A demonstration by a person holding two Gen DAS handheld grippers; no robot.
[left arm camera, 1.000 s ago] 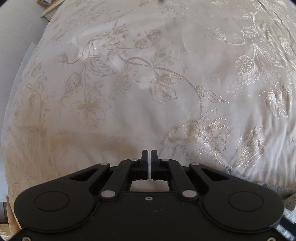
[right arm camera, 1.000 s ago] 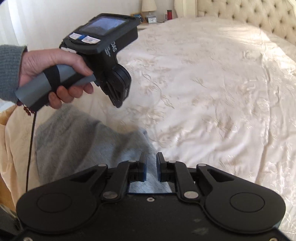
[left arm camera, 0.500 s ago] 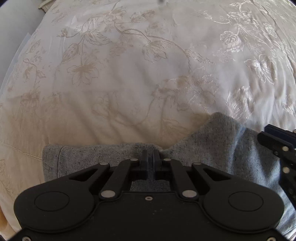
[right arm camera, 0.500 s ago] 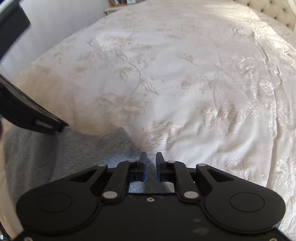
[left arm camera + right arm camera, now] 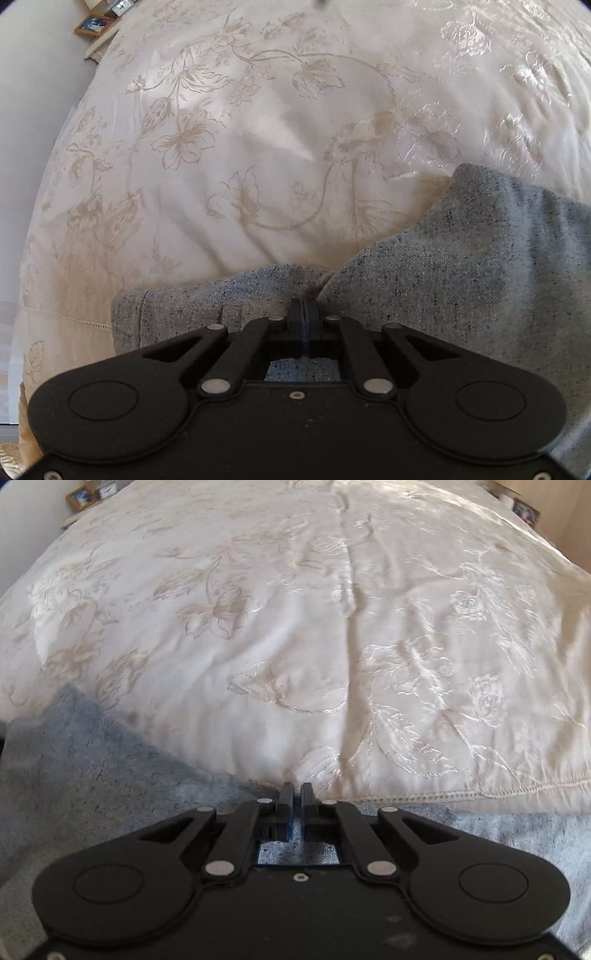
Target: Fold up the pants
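Grey knit pants point(image 5: 461, 266) lie on the near part of a cream embroidered bedspread point(image 5: 258, 147). My left gripper point(image 5: 303, 306) is shut, its jaws pressed together on a fold of the pants' edge. In the right wrist view the pants point(image 5: 81, 760) spread from the left and run under the tool to the right. My right gripper point(image 5: 295, 794) is shut on the pants' edge, with a thin gap between the jaws. The cloth inside each grip is mostly hidden by the tool body.
The bedspread point(image 5: 332, 627) fills the space ahead in both views. A nightstand with a picture frame point(image 5: 92, 24) stands at the far left, and another framed item point(image 5: 524, 507) at the far right. A wall runs along the left.
Both grippers have swung down over the bed and closed on the pants' edge. The left gripper was above bare bedspread a second ago. The pants now lie under both tools.
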